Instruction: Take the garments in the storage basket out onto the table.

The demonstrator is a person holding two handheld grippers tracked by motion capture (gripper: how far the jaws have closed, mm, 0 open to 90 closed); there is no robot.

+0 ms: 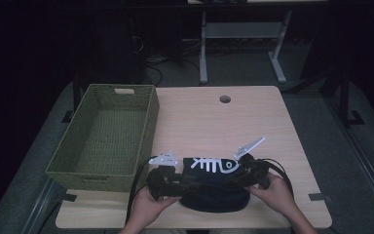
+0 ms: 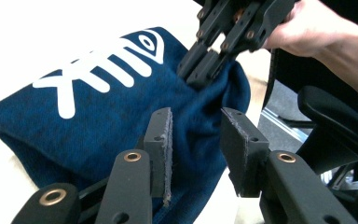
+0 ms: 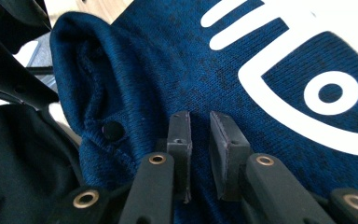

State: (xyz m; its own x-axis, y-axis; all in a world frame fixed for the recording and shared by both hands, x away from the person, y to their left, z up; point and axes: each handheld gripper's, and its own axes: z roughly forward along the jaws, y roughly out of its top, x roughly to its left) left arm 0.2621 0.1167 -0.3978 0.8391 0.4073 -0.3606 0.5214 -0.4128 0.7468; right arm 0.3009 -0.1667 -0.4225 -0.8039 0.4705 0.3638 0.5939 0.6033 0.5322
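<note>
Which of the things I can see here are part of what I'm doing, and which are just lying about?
In the job:
- dark blue garment with the white fish-skeleton print
- left tool, jaws apart over the cloth
- right tool, jaws narrow, a fold of cloth between them
- green woven basket, probably where the garment goes

Lying about:
- metal desk frame behind the table

In the high view, both hands and claws cover the folded blue garment's (image 1: 209, 168) near edge at six o'clock; whether the right claw (image 3: 199, 135) pinches fabric stays unclear.
</note>
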